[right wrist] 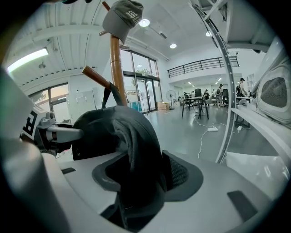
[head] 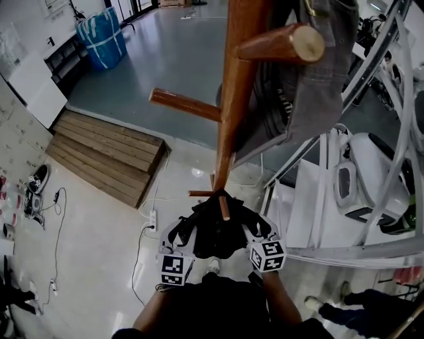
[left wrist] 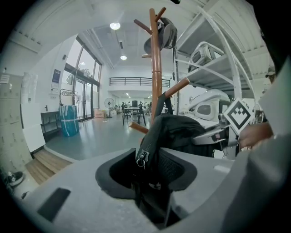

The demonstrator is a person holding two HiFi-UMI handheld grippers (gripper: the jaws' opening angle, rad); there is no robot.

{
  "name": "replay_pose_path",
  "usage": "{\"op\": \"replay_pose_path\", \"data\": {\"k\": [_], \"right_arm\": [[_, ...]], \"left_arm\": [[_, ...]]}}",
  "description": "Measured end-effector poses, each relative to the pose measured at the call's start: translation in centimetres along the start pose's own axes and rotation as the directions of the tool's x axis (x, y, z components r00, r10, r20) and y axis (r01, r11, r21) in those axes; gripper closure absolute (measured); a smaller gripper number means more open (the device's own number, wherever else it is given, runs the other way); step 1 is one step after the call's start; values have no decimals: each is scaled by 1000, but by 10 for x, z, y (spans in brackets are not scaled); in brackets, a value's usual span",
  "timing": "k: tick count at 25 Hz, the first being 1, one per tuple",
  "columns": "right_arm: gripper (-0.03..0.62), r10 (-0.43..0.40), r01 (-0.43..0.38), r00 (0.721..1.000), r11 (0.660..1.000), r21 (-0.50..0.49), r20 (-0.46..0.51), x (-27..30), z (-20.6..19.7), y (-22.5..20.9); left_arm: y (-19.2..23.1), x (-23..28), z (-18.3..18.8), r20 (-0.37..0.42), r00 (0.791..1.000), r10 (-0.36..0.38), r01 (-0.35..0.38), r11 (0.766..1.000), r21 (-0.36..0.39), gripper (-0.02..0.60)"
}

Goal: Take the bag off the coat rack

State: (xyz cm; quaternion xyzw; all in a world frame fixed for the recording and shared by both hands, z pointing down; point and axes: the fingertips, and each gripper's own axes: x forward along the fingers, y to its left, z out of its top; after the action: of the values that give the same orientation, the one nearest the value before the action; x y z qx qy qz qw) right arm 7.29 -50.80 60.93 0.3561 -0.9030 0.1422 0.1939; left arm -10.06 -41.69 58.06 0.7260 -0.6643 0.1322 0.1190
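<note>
A black bag (head: pixel 215 228) hangs from a low peg (head: pixel 224 208) of the wooden coat rack (head: pixel 228 119). My left gripper (head: pixel 179 237) and right gripper (head: pixel 255 232) flank the bag on either side. In the left gripper view the bag's (left wrist: pixel 175 132) zipped edge lies between the jaws of my left gripper (left wrist: pixel 148 170), with a dark gap beside one pad. The right gripper view shows a thick fold of the bag (right wrist: pixel 118 132) filling most of the gap of my right gripper (right wrist: pixel 136 175), whose jaws stand wide.
A grey garment (head: pixel 311 79) hangs on an upper peg, and a cap (right wrist: pixel 122 13) tops the rack. White shelving (head: pixel 371 132) stands close on the right. A wooden step platform (head: pixel 106 155) and a power strip (head: pixel 152 218) lie on the floor to the left.
</note>
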Motion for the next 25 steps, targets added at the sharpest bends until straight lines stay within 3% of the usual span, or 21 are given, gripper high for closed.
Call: {"op": "replay_pose_path", "data": {"k": [11, 25], "right_arm": [[470, -44, 44, 999, 999, -4, 1, -9, 0, 4], [500, -98, 98, 995, 995, 6, 35, -36, 6, 16]], "left_arm": [[-5, -3, 3, -10, 998, -54, 54, 998, 17, 489], [-15, -20, 16, 21, 991, -133, 132, 991, 34, 500]]}}
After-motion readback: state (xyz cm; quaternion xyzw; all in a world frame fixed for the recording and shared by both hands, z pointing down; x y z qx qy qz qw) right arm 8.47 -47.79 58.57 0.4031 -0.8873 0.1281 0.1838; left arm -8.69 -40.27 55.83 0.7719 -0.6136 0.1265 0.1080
